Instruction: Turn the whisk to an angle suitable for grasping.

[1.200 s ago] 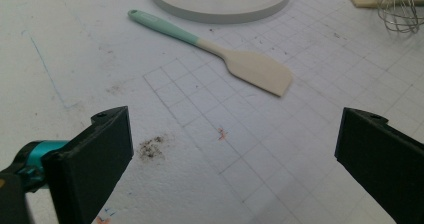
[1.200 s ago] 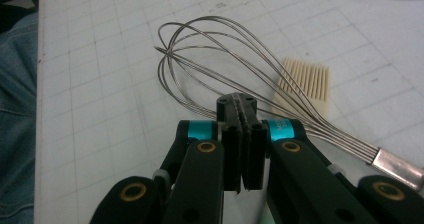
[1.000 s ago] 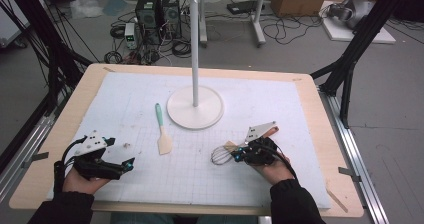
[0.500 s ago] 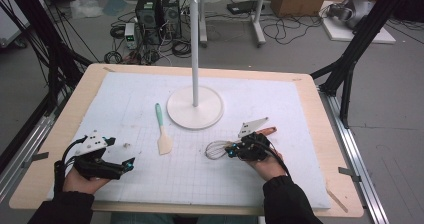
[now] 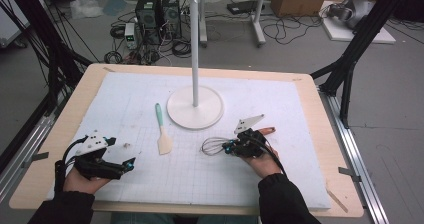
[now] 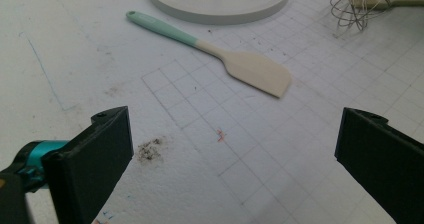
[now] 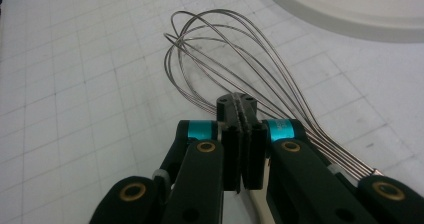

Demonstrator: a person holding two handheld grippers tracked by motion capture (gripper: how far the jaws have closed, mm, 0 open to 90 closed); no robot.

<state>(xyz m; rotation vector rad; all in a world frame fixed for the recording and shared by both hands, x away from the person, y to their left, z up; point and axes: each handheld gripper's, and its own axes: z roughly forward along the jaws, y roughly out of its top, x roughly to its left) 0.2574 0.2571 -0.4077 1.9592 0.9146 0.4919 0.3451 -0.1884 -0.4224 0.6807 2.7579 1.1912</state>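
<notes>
Whisk in the right gripper's fingers

Fingers of the right gripper [image 5: 229, 147] are pressed narrow together on wires of the whisk [image 7: 227, 59], which lies on the white surface [image 5: 280, 114] near the stand base [image 5: 195, 109], to its right. Left gripper [image 5: 131, 162] rests at near left, fingers wide apart, with nothing between them. Spatula [image 6: 220, 54] lies between the two.

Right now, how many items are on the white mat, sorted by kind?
Whisks: 1, the whisk at the right gripper.
Spatulas: 1, the spatula.
Stands: 1, the white stand.
Total: 3.
</notes>
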